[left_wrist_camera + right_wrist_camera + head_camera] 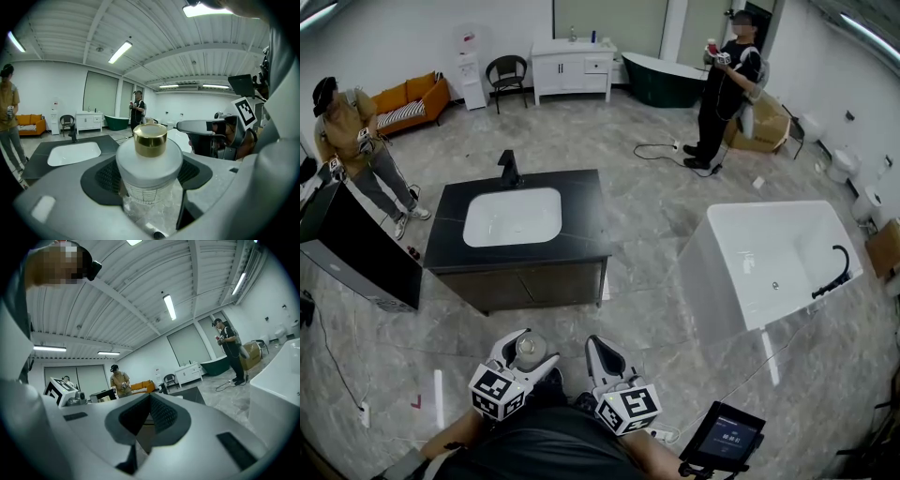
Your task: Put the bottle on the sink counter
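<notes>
At 6 o'clock, L gripper (529, 356): clamped on bottle (149, 164), gold cap (150, 139) up.
R gripper (149, 416): jaws together, empty.
Sink counter (581, 211): 12 o'clock, well apart.

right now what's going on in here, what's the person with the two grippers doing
A person holds a two-jaw gripper in each hand. The left gripper is shut on a frosted bottle with a gold cap, held cap up. The right gripper is shut with nothing in it. The black sink counter with its white basin stands a little ahead of them, and the bottle is not yet on it. Two other people stand farther back in the room.
</notes>
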